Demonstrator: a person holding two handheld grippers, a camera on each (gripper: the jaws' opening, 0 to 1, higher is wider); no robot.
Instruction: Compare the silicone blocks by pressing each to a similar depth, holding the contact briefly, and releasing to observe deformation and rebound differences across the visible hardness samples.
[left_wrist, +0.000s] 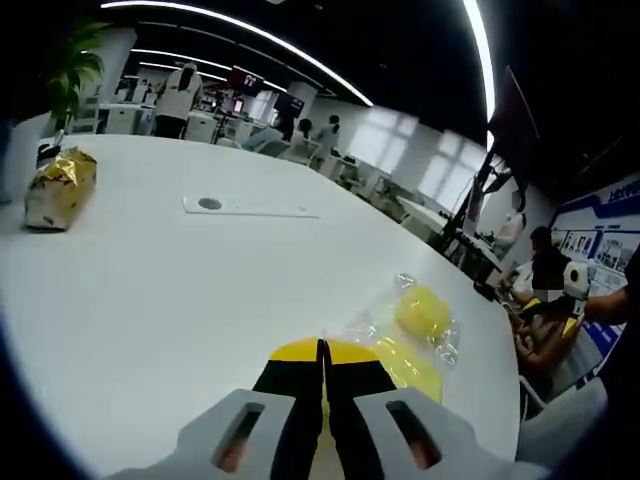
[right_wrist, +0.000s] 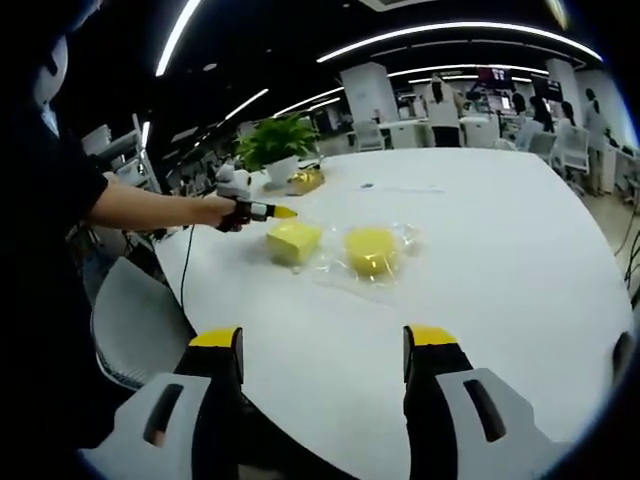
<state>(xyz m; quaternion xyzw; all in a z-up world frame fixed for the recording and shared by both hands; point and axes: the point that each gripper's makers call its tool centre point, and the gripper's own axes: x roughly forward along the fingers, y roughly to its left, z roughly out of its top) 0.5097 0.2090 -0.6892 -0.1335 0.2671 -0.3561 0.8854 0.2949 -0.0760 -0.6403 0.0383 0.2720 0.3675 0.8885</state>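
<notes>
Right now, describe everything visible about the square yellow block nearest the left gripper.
The square yellow block is a pale yellow slab with flat faces and soft edges, looking like matte silicone or foam. It lies flat on the white table, beside the round yellow block, which sits in crinkled clear plastic wrap. The left gripper, jaws shut, points at its upper edge; whether the tips touch it cannot be told.

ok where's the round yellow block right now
In the right gripper view the round yellow block lies on clear plastic wrap on the white table, just right of the square yellow block.
</notes>
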